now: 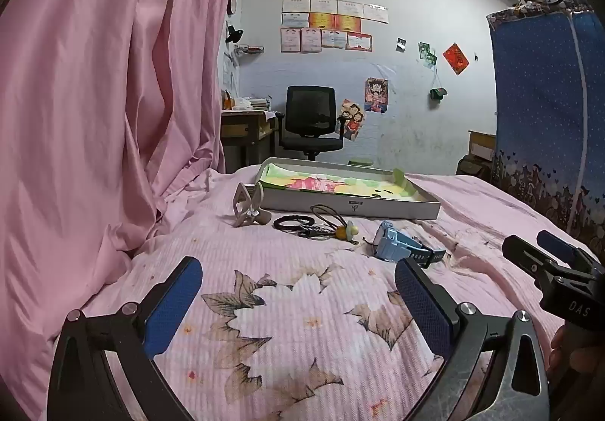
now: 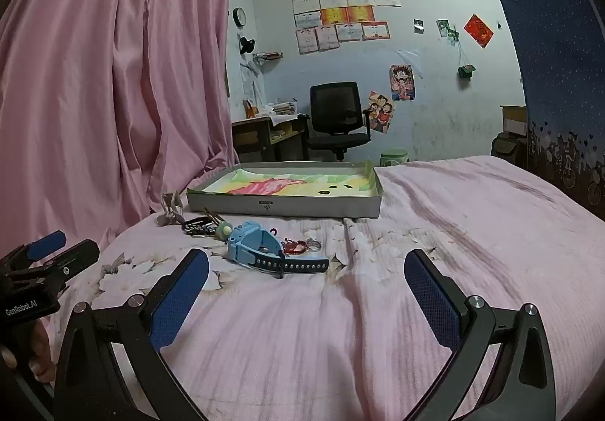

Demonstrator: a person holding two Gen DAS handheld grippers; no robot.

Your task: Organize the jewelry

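A shallow grey box with a colourful drawing inside lies on the pink bed. In front of it lie a beige hair claw clip, a black hair tie, a cord with a yellow-green charm, a light-blue watch with a dark strap, and a red trinket with a ring. My left gripper is open over the floral quilt, short of the items. My right gripper is open just before the watch. Nothing is held.
A pink curtain hangs along the left of the bed. A blue patterned cloth stands at the right. Beyond the bed are a black office chair and a desk. A hand holds the right gripper's handle.
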